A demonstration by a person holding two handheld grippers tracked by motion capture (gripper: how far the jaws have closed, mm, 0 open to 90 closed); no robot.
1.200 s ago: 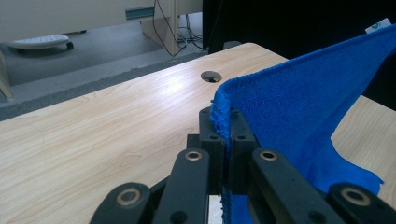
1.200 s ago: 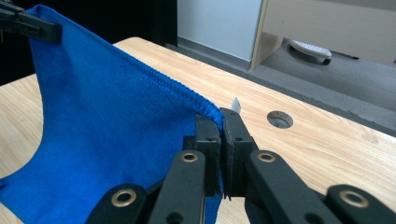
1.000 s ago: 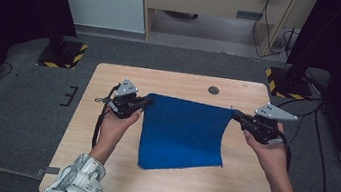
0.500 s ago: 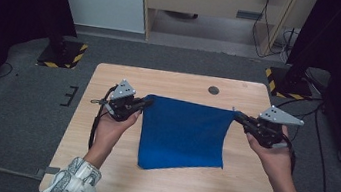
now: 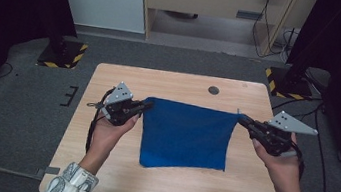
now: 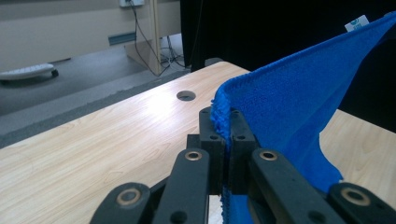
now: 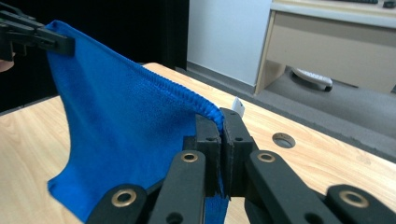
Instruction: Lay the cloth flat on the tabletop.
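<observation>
Left tongs [image 5: 146,105] and right tongs [image 5: 243,119] each clamp a top corner of the blue terry cloth [image 5: 185,136], stretching it flat mid-frame over the wooden worktop [image 5: 175,84].

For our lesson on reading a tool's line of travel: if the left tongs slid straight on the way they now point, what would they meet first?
The left tongs point across the table toward the right tongs, clamped on a corner of the blue cloth. They would probably first push into the cloth stretched between them; depth is unclear.

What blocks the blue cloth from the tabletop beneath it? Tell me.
Nothing visible: the blue cloth hangs stretched between the left tool and the right tool, and the wooden table around it lies bare.
</observation>
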